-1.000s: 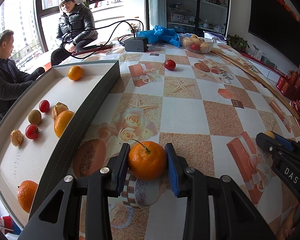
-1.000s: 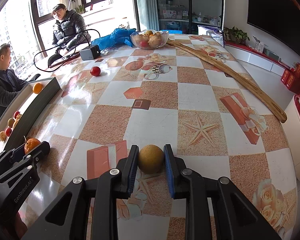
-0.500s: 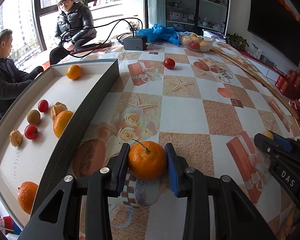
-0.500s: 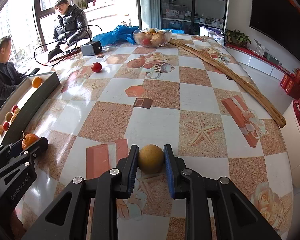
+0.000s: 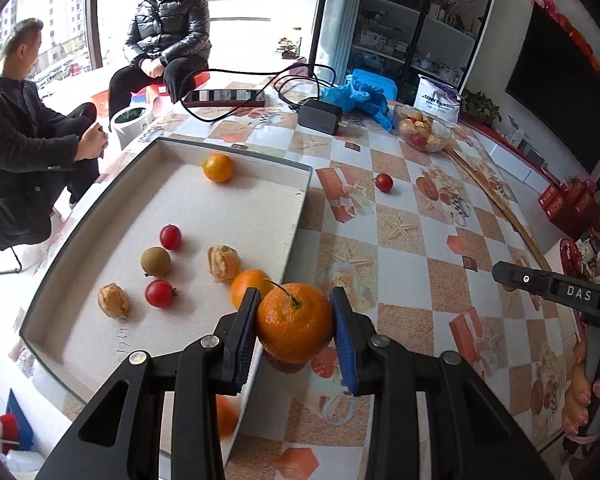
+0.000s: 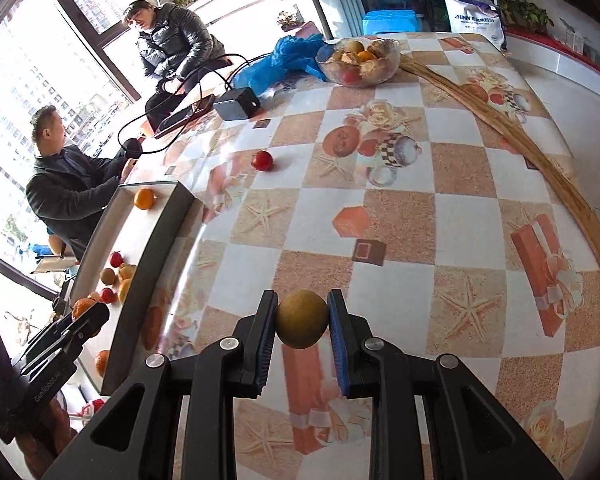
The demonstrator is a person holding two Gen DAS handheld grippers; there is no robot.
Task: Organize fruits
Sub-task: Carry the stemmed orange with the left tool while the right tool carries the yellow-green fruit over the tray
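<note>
Tray (image 5: 300,200): we see loose fruit inside.
Left gripper (image 5: 295,327): clamps a dimpled orange (image 5: 294,330).
Right gripper (image 6: 302,325): pinches a round (brownish) fruit (image 6: 302,324).

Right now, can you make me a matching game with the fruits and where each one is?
Things:
1. stemmed orange
2. brown round fruit
3. red tomato
4. glass bowl

Places:
A. lying alone on the bare tablecloth
B. at the far end of the table, full of fruit
C. clamped in the left gripper, at the tray edge
D. clamped in the right gripper, above the table

Pairs: 1-C, 2-D, 3-A, 4-B
</note>
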